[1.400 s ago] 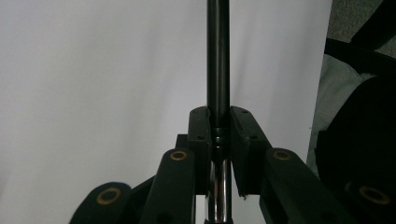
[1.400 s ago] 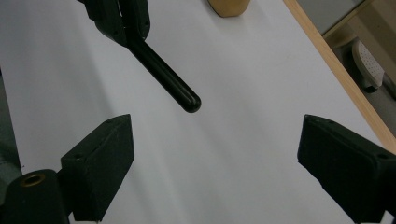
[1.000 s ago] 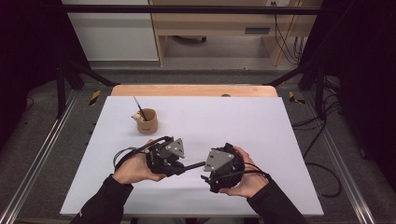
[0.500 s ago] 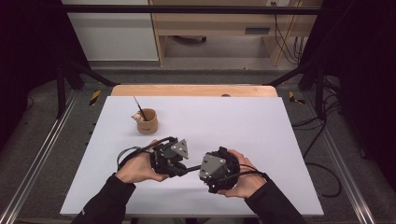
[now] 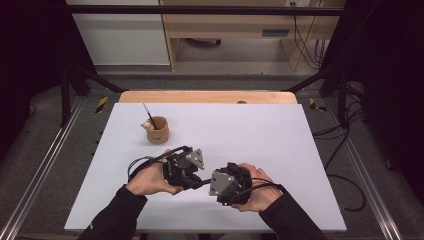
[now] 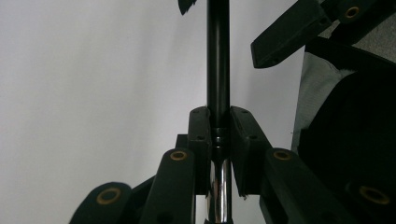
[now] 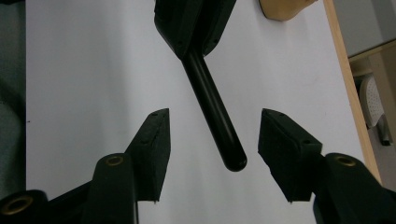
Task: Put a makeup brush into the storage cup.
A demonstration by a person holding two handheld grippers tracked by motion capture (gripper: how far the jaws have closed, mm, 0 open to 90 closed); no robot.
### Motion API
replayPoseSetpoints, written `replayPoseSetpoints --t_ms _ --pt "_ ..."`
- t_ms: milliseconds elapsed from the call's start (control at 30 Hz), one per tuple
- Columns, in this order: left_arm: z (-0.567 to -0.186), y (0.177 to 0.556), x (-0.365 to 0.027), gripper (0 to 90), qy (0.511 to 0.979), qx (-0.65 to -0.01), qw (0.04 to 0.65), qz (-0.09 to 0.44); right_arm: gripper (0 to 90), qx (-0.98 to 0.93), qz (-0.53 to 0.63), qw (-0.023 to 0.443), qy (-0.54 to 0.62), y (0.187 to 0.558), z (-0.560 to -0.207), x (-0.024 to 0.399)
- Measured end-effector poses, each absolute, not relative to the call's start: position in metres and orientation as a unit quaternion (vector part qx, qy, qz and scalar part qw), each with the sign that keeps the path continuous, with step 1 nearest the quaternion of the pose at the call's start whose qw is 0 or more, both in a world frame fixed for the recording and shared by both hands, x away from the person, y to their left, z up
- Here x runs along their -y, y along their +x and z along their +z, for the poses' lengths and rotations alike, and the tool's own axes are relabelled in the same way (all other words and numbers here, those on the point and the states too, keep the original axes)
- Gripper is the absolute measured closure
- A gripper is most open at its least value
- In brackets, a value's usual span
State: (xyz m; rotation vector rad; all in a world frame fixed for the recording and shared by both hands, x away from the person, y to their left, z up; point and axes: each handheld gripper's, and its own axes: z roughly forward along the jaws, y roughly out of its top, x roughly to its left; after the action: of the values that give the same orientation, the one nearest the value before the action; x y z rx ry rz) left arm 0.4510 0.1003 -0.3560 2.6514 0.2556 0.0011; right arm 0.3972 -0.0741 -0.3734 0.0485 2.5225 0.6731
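A: Black rod (image 6: 218, 56), where is it?
B: Over the white table (image 5: 300, 150), near the front edge, about mid-width, off the surface. Tan cup (image 5: 157, 133) with a thin brush in it stands well apart, toward the far left corner.
A: Left gripper (image 6: 218, 116)?
B: Jaws nearly together, clamped on the rod right where black handle meets the shiny metal part. Rod runs straight out along the jaws.
A: Right gripper (image 7: 212, 135)?
B: Jaws about half open and have just been closing. The rod's rounded free end sits between them, and neither pad touches it. Gap each side.
A: Step?
B: Looks like a handover, or a second grip on the free end.
A: Doing it well?
B: Rod sits slanted in the right gripper view, tip nearer the right-hand pad, so centre it first. Push the right gripper a bit further along the handle, because a pinch on the very tip could slip off the rounded end. Keep the left clamp firm until both right pads press. Close slowly, pads flat on the handle, no twisting against the left grip.
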Motion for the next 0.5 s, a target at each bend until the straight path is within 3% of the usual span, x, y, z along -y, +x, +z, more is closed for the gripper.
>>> replayPoseSetpoints --t_ms 500 --pt "-0.3567 0.4504 -0.0949 78.8 0.968 -0.099 0.23 -0.014 59.4 -0.934 0.223 0.279 -0.028 0.3952 -0.3782 0.0682"
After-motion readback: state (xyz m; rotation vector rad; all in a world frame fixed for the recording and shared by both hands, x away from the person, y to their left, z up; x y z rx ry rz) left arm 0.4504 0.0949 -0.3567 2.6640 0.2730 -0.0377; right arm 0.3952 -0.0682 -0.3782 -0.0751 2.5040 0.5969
